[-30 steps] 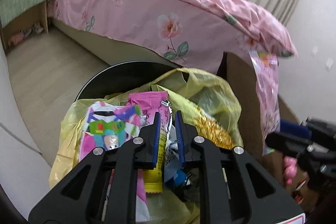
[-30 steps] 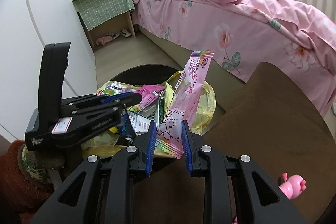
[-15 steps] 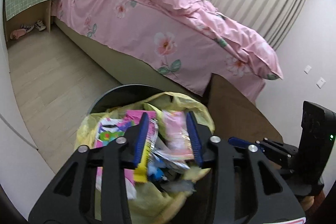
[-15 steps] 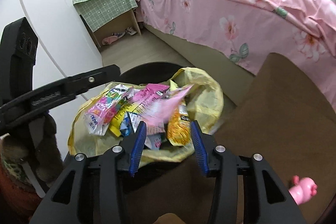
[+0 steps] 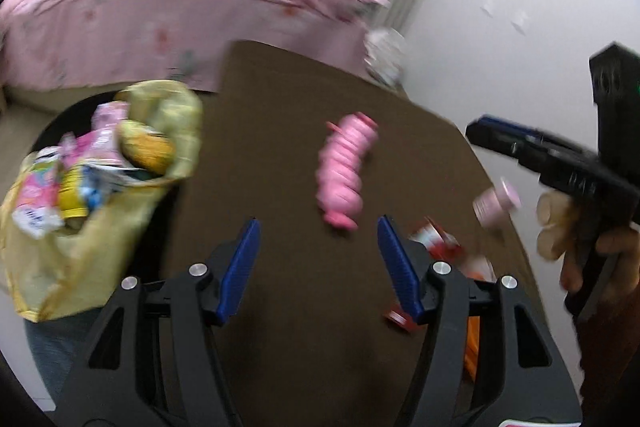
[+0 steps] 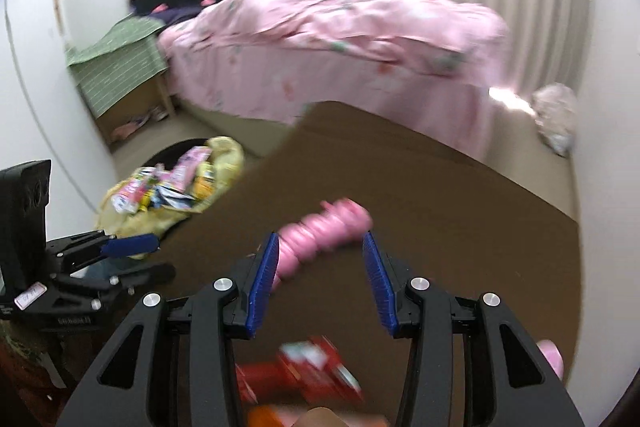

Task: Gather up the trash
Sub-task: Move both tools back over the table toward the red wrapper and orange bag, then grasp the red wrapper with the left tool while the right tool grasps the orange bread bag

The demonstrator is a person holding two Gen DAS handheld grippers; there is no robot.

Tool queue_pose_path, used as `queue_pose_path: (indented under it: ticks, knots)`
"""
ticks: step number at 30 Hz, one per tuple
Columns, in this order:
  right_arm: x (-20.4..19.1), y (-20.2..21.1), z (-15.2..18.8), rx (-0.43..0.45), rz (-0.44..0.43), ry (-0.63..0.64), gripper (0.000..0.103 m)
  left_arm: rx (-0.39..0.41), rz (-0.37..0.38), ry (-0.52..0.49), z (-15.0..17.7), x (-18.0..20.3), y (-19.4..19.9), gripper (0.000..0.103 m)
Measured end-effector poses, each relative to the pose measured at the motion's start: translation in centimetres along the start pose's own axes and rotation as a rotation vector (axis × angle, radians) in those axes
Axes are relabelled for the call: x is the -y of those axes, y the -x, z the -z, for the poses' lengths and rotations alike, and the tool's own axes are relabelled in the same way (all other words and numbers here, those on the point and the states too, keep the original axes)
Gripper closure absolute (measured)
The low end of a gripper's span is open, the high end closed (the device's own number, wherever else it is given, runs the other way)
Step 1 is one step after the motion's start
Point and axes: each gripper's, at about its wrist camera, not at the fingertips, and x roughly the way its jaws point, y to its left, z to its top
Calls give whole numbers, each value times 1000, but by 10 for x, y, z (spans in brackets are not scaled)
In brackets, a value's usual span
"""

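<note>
Bedroom, pink-covered bed behind a brown table: your left gripper hangs over bare tabletop, jaws opening with nothing between them. Your right gripper also stands apart and empty. A blurred pink ridged toy lies just ahead at twelve o'clock, long axis running from seven to one o'clock. Red wrappers lie under the right gripper at six. At ten o'clock the yellow trash bag sits full of wrappers.
</note>
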Motion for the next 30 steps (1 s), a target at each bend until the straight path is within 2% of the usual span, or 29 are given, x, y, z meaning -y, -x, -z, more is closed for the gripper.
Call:
queue_pose_path:
  ticks: [4, 8, 10, 11, 15, 20, 23, 25, 30]
  knots:
    - [26, 30, 41, 18, 31, -73, 61, -11, 41, -64, 7, 28, -3, 45]
    - [37, 57, 80, 41, 32, -126, 58, -18, 84, -85, 9, 37, 2, 45]
    - [43, 67, 98, 54, 20, -170, 58, -35, 103, -116, 11, 49, -1, 38]
    - [46, 70, 106, 58, 12, -195, 56, -51, 114, -139, 14, 55, -3, 38]
    - [40, 75, 140, 38, -65, -279, 52, -89, 99, -150, 22, 66, -11, 38]
    - [27, 63, 175, 9, -38, -314, 42, -104, 70, -158, 30, 71, -12, 38]
    - [16, 39, 189, -109, -51, -296, 42, -103, 28, -190, 35, 76, -12, 38]
    - [6, 36, 192, -98, -60, -261, 42, -99, 10, -202, 37, 78, -10, 38]
    - [4, 37, 195, -87, -75, -279, 41, -89, 7, -199, 36, 77, -7, 38]
